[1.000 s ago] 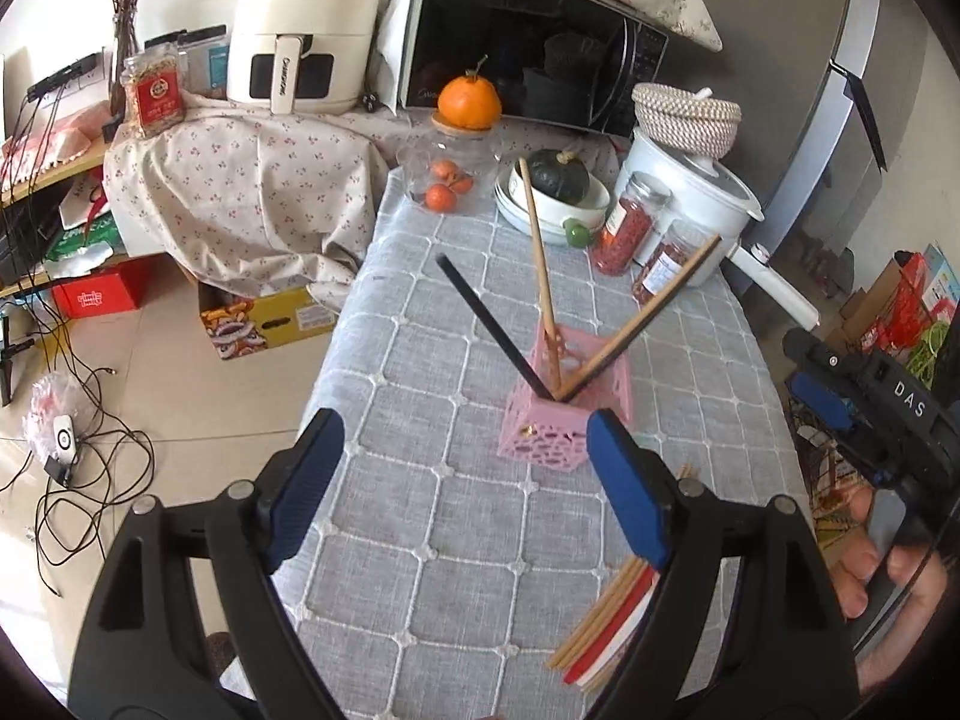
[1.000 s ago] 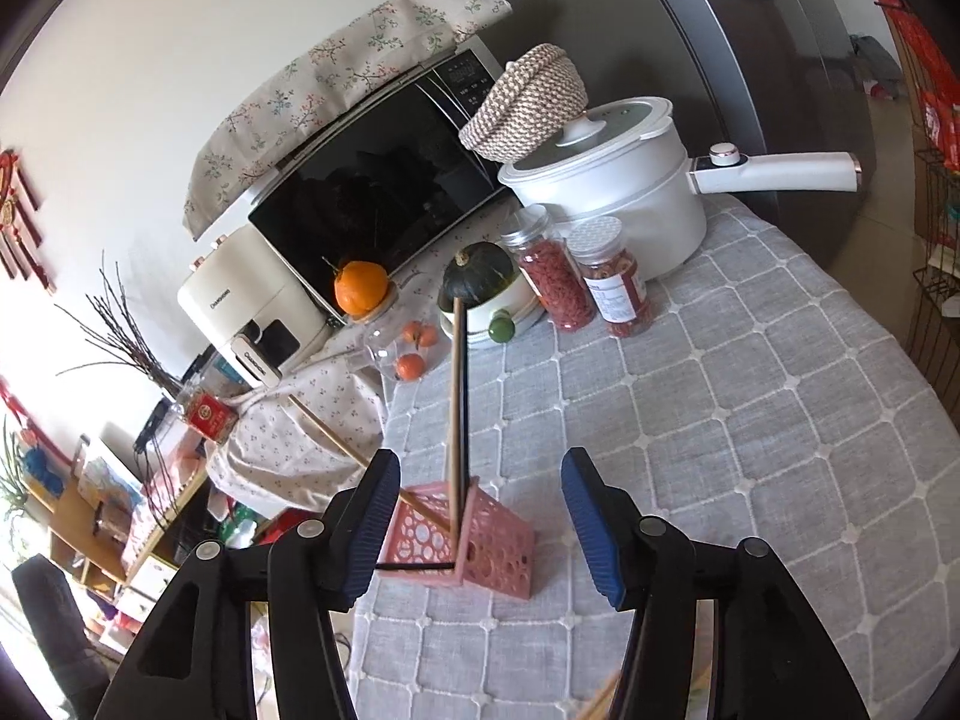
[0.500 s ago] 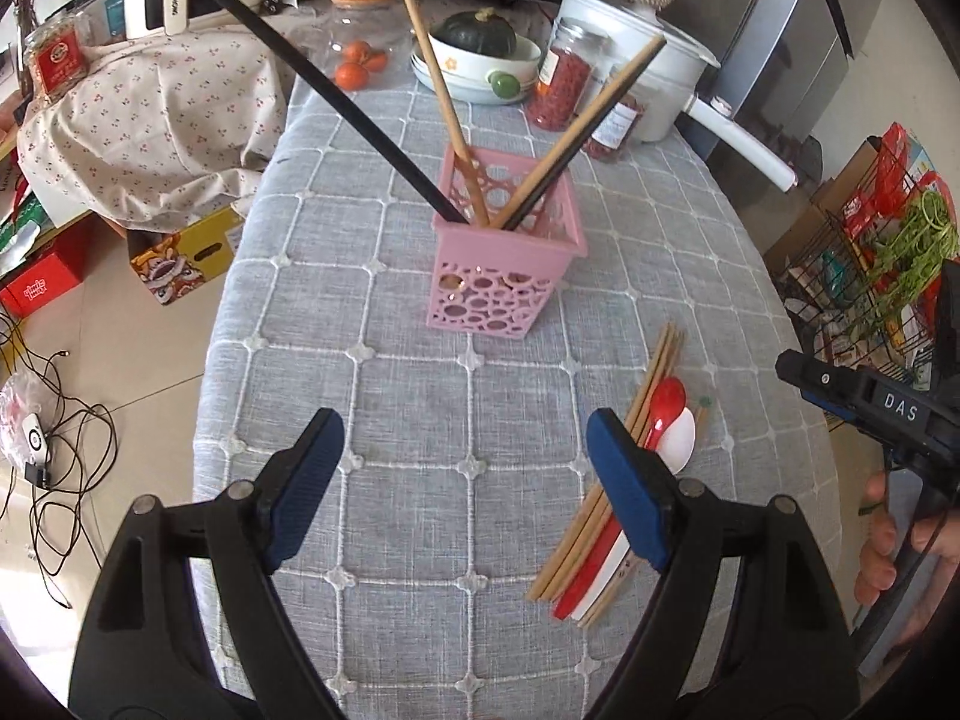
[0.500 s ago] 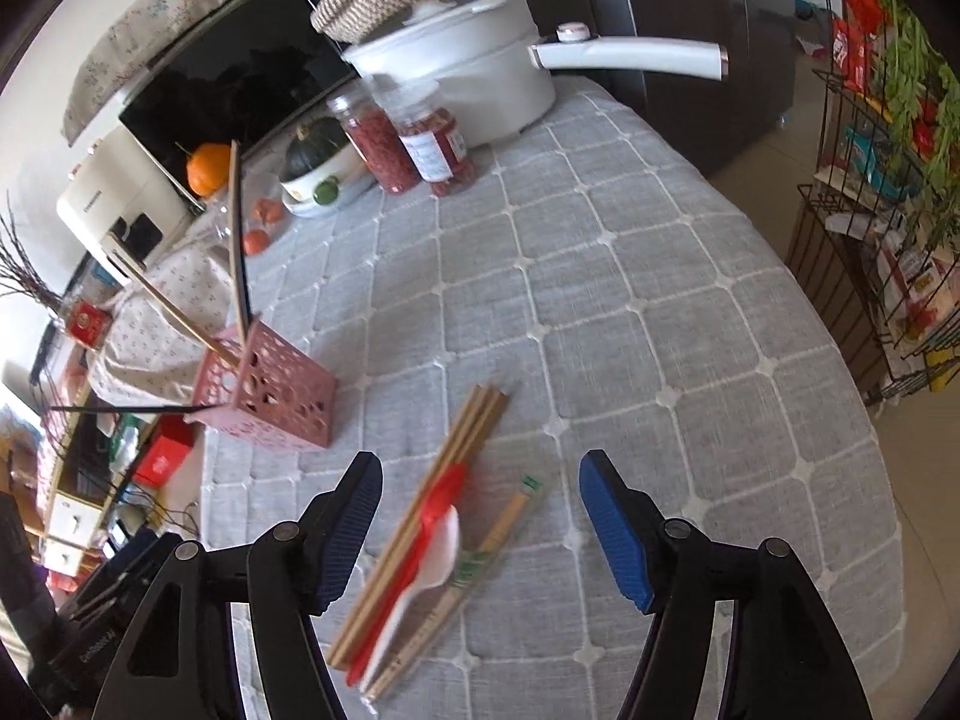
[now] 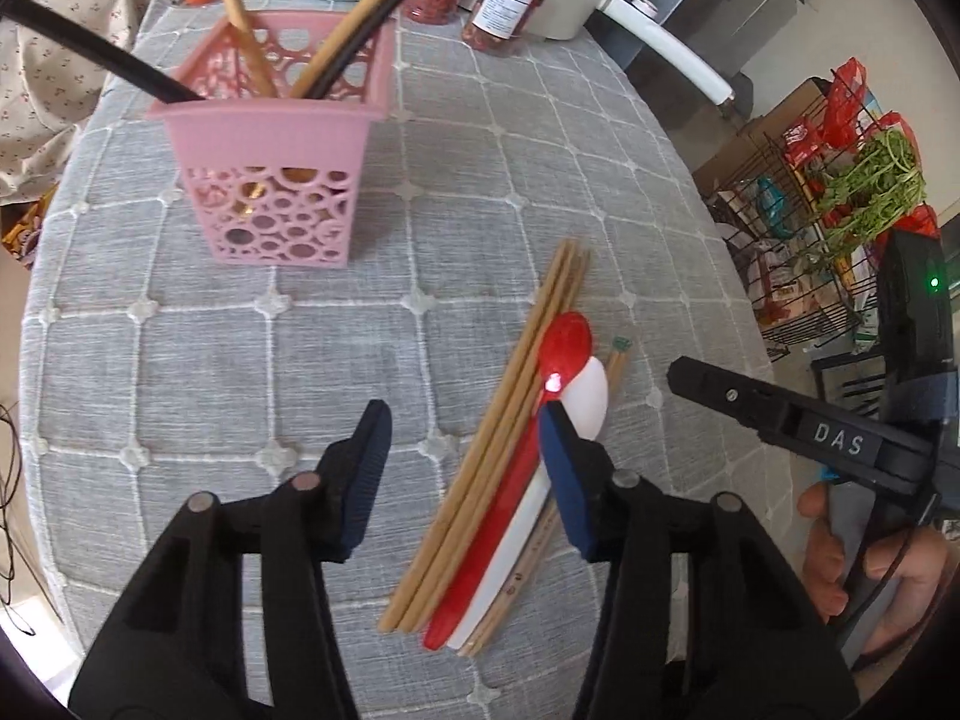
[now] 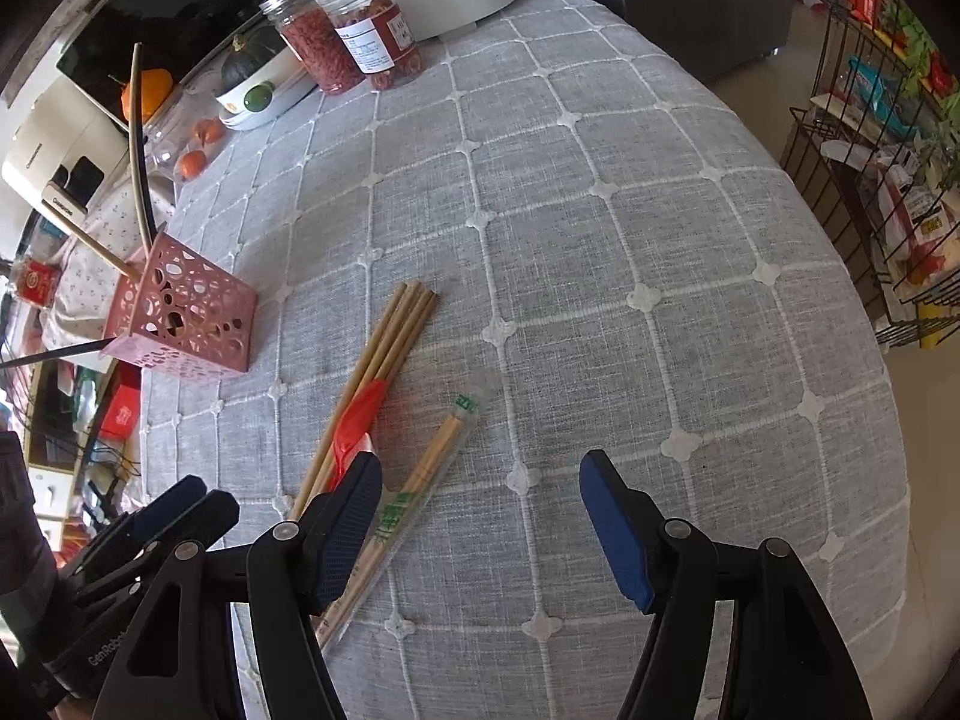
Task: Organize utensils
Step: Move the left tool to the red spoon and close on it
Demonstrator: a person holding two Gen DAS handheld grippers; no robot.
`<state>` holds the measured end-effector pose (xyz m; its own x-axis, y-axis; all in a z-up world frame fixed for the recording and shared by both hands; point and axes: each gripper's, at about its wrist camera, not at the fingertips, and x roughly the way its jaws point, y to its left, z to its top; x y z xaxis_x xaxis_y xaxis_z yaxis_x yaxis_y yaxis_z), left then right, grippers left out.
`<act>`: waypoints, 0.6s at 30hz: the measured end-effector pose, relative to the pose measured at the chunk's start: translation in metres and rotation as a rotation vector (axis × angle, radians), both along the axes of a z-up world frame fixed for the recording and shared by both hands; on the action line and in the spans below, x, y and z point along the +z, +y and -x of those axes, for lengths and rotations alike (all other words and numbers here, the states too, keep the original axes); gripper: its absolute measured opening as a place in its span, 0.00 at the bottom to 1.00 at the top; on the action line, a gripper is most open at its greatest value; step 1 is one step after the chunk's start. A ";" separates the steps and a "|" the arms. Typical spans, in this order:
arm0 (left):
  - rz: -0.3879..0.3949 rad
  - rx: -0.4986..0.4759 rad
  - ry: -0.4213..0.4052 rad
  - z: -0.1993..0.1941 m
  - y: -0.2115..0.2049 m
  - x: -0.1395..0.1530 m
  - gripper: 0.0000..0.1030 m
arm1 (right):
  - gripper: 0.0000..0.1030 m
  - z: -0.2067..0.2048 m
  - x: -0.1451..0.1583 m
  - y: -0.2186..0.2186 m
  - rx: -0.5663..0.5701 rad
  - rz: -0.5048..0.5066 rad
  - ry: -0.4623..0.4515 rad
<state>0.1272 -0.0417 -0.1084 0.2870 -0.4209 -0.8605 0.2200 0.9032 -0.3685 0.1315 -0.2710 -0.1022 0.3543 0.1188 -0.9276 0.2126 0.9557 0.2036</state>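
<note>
Utensil bundle (image 5: 504,468) on tablecloth between spread fingers of left hand-held gripper (image 5: 462,468).

Grey checked tablecloth (image 5: 240,360), pink basket (image 5: 270,180), loose chopsticks (image 5: 510,420), red spoon (image 5: 558,348), 2 jars (image 6: 354,42)

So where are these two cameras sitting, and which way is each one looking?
Left wrist: rides on the left claw, looking down its open blue fingers at the pink basket and the red spoon; the right claw and fingers of the person's hand show at the right.
Right wrist: rides on the right claw, also open, looking across the tablecloth; the left claw shows lower left.
Both see the basket, the spoon and the loose chopsticks.
</note>
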 end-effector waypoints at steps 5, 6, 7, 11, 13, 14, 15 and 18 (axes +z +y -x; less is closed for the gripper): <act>0.042 -0.063 -0.004 -0.007 -0.027 -0.001 0.36 | 0.68 0.002 -0.004 -0.007 -0.011 0.001 0.010; 0.042 -0.074 0.001 -0.009 -0.033 -0.002 0.35 | 0.68 0.002 -0.005 -0.009 -0.016 -0.001 0.012; 0.034 -0.085 0.008 -0.012 -0.039 -0.003 0.35 | 0.68 0.002 -0.005 -0.011 -0.020 -0.005 0.013; 0.015 -0.098 0.039 -0.025 -0.048 -0.010 0.34 | 0.68 0.004 -0.006 -0.015 -0.017 -0.007 0.016; 0.018 -0.099 0.055 -0.030 -0.052 -0.014 0.34 | 0.68 0.006 -0.008 -0.017 -0.014 0.000 0.021; 0.016 -0.103 0.057 -0.031 -0.054 -0.015 0.34 | 0.68 0.006 -0.009 -0.018 -0.013 0.004 0.026; 0.010 -0.109 0.059 -0.032 -0.056 -0.016 0.34 | 0.68 0.007 -0.011 -0.020 -0.012 0.006 0.029; -0.026 -0.119 0.064 -0.034 -0.063 -0.021 0.30 | 0.68 0.007 -0.014 -0.024 -0.013 0.008 0.039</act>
